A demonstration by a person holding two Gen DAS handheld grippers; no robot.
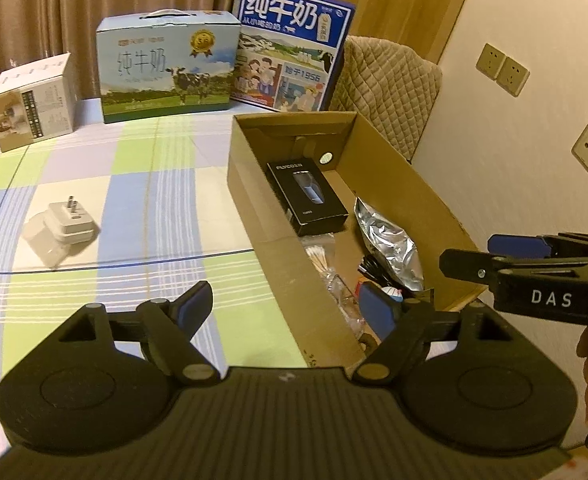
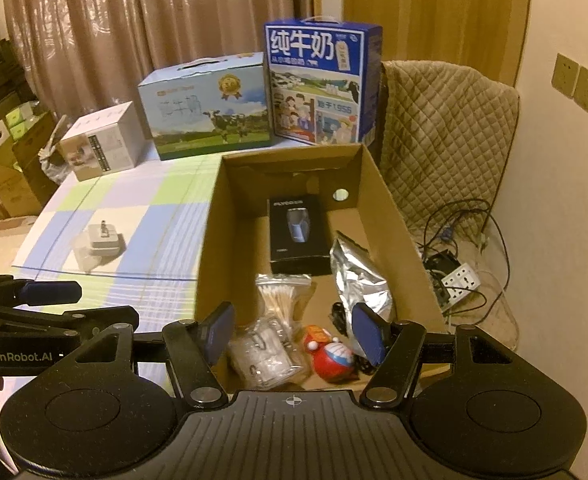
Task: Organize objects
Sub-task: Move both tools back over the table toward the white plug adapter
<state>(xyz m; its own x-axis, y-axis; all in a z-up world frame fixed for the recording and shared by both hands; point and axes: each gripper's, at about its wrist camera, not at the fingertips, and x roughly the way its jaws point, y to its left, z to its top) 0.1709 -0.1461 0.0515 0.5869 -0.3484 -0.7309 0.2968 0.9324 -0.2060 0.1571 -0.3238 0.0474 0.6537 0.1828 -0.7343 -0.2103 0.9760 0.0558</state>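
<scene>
White plug adapter [image 1: 64, 228] is being left on the tablecloth [image 1: 154, 184], prongs pointing upward; both grippers, left gripper [image 1: 290, 312] and right gripper [image 2: 294, 330], are being held wide open, empty.

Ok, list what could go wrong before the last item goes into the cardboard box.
1. The white wall plug adapter lies prongs-up on a clear plastic bag on the checked tablecloth; the open left gripper might pinch the bag and drag it.
2. The brown cardboard box is crowded near its front; a drop could land on the red round toy or the bag of cotton swabs.
</scene>
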